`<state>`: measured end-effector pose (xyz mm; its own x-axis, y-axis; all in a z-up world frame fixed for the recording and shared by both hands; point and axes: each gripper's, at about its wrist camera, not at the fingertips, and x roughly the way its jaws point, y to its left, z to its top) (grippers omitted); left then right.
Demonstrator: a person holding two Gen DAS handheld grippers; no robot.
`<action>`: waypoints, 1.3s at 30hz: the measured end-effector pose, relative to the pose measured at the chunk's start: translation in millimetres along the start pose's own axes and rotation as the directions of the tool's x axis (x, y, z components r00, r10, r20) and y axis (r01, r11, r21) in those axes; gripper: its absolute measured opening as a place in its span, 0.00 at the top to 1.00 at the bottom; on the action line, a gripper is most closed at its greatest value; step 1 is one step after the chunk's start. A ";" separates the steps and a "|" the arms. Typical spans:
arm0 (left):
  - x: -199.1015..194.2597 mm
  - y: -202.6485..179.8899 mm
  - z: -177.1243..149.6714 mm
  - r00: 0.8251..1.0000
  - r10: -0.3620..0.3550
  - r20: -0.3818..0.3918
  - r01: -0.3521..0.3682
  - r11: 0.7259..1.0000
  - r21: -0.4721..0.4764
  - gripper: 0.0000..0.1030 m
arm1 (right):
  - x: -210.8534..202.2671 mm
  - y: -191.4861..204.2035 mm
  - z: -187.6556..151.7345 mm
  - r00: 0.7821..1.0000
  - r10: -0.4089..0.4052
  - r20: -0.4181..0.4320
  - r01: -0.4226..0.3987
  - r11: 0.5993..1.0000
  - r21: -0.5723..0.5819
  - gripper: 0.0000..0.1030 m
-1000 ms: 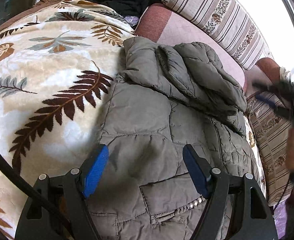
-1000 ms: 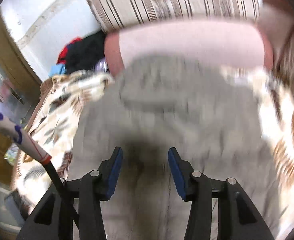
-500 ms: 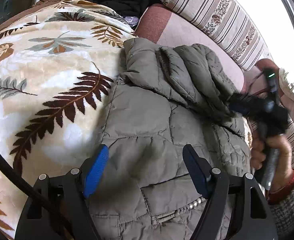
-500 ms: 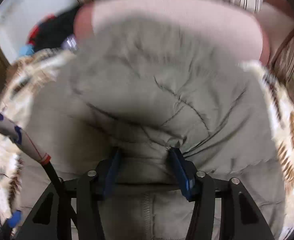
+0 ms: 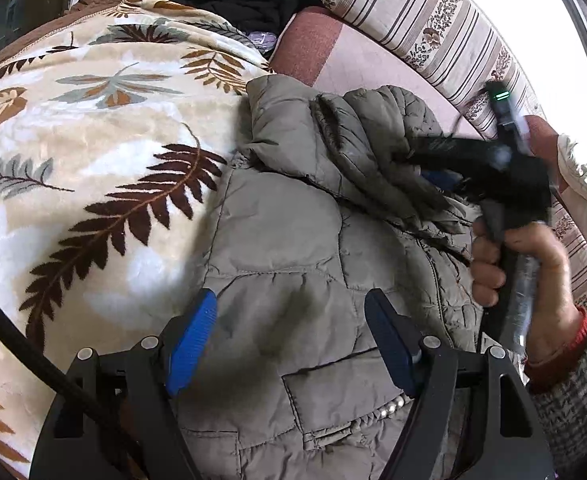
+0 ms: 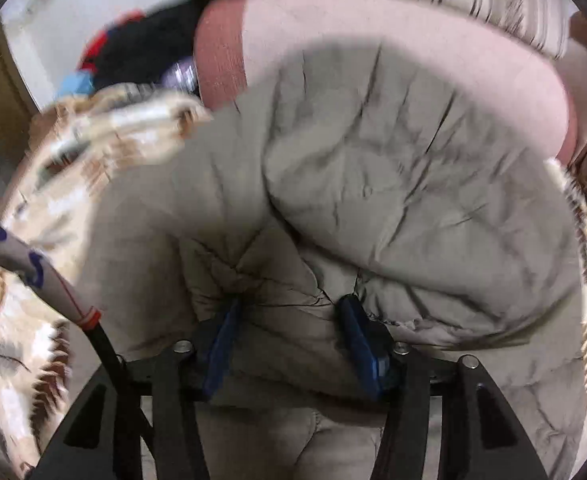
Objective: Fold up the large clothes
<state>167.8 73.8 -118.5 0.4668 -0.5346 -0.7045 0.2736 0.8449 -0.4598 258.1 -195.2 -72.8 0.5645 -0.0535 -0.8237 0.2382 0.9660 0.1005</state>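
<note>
Pressing right gripper (image 6: 289, 312) into jacket (image 6: 393, 168) fold.

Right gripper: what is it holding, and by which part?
The right gripper pinches a bunched fold of the grey quilted jacket near its folded-over sleeve; the exact part is unclear.

Your olive-grey quilted puffer jacket (image 5: 293, 248) lies spread flat beneath and ahead of your left gripper (image 5: 289, 336), its flapped, bead-trimmed pocket just beyond the fingertips. A sleeve lies folded across the upper body in a puffy, wrinkled roll. A bunched fold of that padding sits between your right gripper's (image 6: 289, 336) blue pads.
</note>
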 end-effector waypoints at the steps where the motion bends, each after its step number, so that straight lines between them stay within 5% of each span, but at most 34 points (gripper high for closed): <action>1: 0.1 -0.4 0.1 1.000 -0.003 0.001 0.003 1.000 0.001 0.27 | -6.8 4.4 1.3 1.000 0.014 0.015 -0.014 1.000 -0.014 0.44; 4: 1.7 -2.1 -1.4 1.000 0.003 -0.003 -0.003 1.000 0.009 0.27 | 1.3 26.0 -1.9 0.997 0.066 -0.028 -0.068 0.996 -0.063 0.44; 7: 1.0 -2.3 -2.2 1.000 0.007 0.001 -0.007 1.000 0.014 0.27 | 37.2 50.3 -17.7 0.997 -0.004 -0.082 -0.008 0.990 -0.144 0.40; 10: 3.5 -2.5 -2.0 0.999 0.032 0.003 -0.032 0.999 0.025 0.27 | 38.6 56.0 -23.5 0.997 -0.051 -0.051 0.041 0.982 -0.184 0.38; 14: 5.4 -1.3 -1.5 1.000 0.029 -0.003 -0.029 0.999 0.019 0.27 | -9.9 42.3 -14.3 0.999 0.022 0.033 -0.016 0.985 -0.171 0.38; 18: 5.4 -1.3 -1.7 1.000 0.027 -0.002 -0.027 1.000 0.015 0.27 | -38.2 4.2 -17.2 0.991 -0.067 0.119 0.077 0.993 -0.085 0.38; 20: 6.5 -2.2 -2.4 0.999 0.034 -0.004 -0.034 0.999 0.020 0.27 | -23.5 -16.5 -24.2 0.992 -0.113 0.053 0.116 0.992 -0.049 0.37; 24: 6.1 -4.7 -2.0 0.999 0.045 0.000 -0.045 0.998 0.033 0.27 | 4.4 -42.9 -34.1 0.995 -0.053 -0.089 0.055 0.998 0.015 0.37; 31: 0.7 -11.0 -11.5 0.994 0.103 0.032 -0.104 0.993 0.052 0.27 | -86.8 -67.6 -70.2 0.999 -0.023 -0.042 0.022 0.999 -0.023 0.33; 35: -14.8 -25.4 -27.3 0.978 0.195 0.071 -0.199 0.978 0.060 0.27 | -129.9 -95.8 -109.5 0.996 -0.083 -0.034 0.081 0.995 -0.051 0.31; 39: -41.9 -50.5 -47.4 0.977 0.205 0.056 -0.209 0.974 0.087 0.27 | -172.6 -122.9 -151.3 0.986 -0.167 0.002 0.167 0.980 -0.107 0.29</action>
<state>94.6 52.5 -91.3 0.5589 -0.3480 -0.7527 0.2420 0.9366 -0.2533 11.8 -266.4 -27.3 0.5185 -0.2150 -0.8276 0.2431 0.9650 -0.0983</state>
